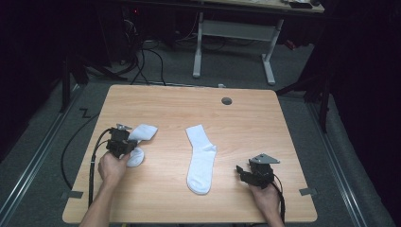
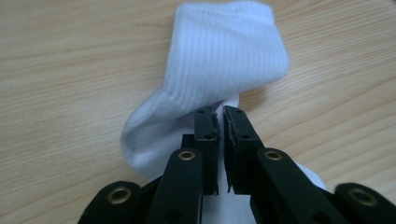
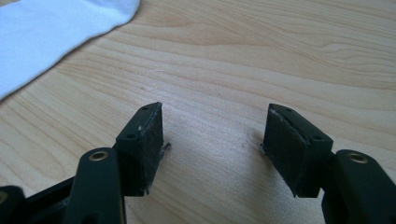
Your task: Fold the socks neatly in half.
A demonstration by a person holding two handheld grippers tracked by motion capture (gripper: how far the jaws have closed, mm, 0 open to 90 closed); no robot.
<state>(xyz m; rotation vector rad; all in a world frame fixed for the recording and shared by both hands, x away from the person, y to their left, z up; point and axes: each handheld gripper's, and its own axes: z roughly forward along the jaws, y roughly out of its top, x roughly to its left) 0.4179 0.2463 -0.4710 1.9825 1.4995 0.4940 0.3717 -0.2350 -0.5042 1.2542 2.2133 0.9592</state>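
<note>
A crumpled white sock (image 1: 143, 132) lies near the left side of the wooden table (image 1: 170, 104). My left gripper (image 1: 129, 144) is shut on it. In the left gripper view the jaws (image 2: 220, 115) pinch the fabric at the bend, and the ribbed cuff (image 2: 224, 56) folds over just beyond the tips. A second white sock (image 1: 201, 158) lies flat at the table's middle, toe toward the front edge. My right gripper (image 1: 242, 171) rests low at the front right with its jaws open (image 3: 212, 135) over bare wood. An edge of the flat sock (image 3: 51, 32) lies to its upper left.
A round grey cable hole (image 1: 227, 100) sits near the table's far edge. Beyond the table stands a white desk frame (image 1: 236, 33), with black cables (image 1: 146, 61) on the grey floor. Bare wood lies between the flat sock and the right gripper.
</note>
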